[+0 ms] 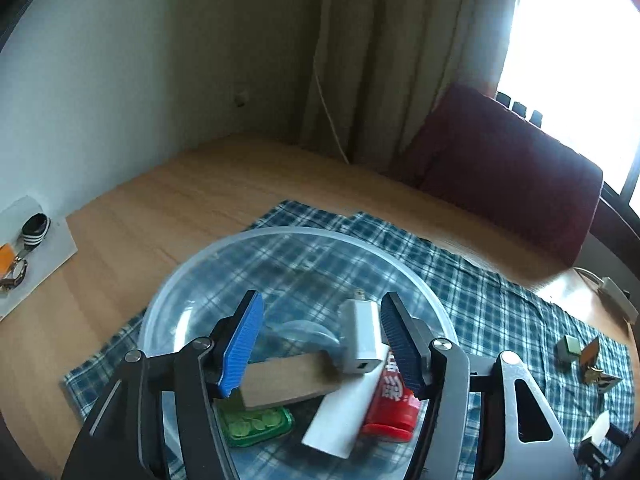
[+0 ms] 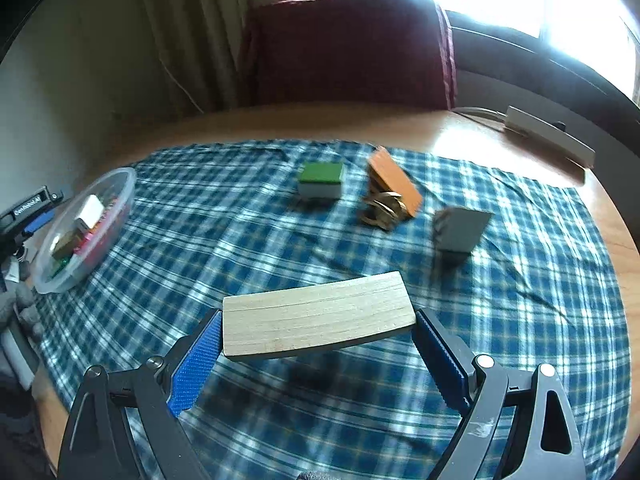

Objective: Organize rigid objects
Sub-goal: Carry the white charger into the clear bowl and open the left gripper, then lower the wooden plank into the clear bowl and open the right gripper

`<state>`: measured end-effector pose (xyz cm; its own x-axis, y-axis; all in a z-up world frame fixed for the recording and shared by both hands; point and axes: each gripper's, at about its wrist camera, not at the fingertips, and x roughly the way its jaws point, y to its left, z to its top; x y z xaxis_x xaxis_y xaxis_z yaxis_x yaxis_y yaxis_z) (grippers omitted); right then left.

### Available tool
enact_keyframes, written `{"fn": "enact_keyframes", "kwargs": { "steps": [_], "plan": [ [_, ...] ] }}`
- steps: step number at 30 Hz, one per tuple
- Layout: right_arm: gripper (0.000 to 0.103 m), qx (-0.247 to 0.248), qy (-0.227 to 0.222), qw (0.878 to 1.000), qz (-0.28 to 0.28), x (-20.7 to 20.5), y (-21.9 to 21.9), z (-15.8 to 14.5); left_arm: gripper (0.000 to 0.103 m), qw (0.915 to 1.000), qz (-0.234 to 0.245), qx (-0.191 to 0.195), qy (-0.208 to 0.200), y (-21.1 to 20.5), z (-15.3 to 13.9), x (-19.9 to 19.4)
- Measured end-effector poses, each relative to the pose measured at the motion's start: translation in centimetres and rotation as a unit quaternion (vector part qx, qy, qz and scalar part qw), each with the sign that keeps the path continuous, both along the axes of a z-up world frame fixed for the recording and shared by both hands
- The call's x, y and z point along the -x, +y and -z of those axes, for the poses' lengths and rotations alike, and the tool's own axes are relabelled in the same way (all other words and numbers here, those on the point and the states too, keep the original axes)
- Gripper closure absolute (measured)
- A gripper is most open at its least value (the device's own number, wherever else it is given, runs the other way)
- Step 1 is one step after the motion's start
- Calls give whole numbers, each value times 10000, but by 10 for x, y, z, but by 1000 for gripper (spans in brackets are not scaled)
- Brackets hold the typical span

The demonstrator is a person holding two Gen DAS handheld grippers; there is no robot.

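Roughly half done, by my read. The bench (image 2: pixel 460 128) carries a checked cloth (image 2: pixel 400 400), and the clear plastic bowl (image 1: pixel 192 276) sits on the cloth's left part as the collection point. Already in the bowl: a wooden block (image 1: pixel 288 380), a white strip (image 1: pixel 344 420), a red packet (image 1: pixel 394 404), a white charger (image 1: pixel 360 340) lying on top, and a green tray (image 1: pixel 256 424) at the bottom. Left gripper (image 1: pixel 320 344) hovers over the bowl, fingers spread with nothing pinched; whether the charger touches the right-hand finger I can't tell. Right gripper (image 2: pixel 318 356) is pinching a wooden plank (image 2: pixel 316 316) by its ends, held just above the cloth, well apart from the bowl, so that piece looks like the next one to go in. Still loose on the cloth further out: a green-topped block (image 2: pixel 322 180), an orange box (image 2: pixel 396 180) tilted against a brass-coloured piece (image 2: pixel 380 208), and a grey block (image 2: pixel 460 228), all blurred so detail is unclear. So one in hand and about four left to pick, assuming everything goes into the bowl. The bowl is filling on its near side, so the plank may need to go to the open far side.
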<state>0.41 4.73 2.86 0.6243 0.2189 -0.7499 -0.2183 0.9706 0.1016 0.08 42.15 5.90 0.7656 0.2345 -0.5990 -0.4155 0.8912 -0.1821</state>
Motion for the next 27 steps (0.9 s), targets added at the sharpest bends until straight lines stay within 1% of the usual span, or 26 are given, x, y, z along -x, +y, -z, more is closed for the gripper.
{"fn": "enact_keyframes", "kwargs": {
  "steps": [3,9,13,18,22,27],
  "plan": [
    [8,1,-22,9998,-193,-2,18,-4,36,10000,-73,11,-26,5,1,4],
    [8,25,-114,9980,-619,0,54,-15,36,9994,-319,-58,-122,18,1,14],
    [8,3,-187,9955,-927,-2,84,-24,33,9990,-384,-77,-210,24,-1,20],
    [8,-1,-238,9907,-1338,-3,124,-31,28,9980,-501,-217,-319,32,-4,28],
    [8,-4,-273,9859,-1651,-3,156,-35,28,9976,-596,-46,-357,43,-3,33],
    [8,1,-290,9793,-2005,-2,193,-38,28,9969,-652,72,-434,49,-4,38]
  ]
}}
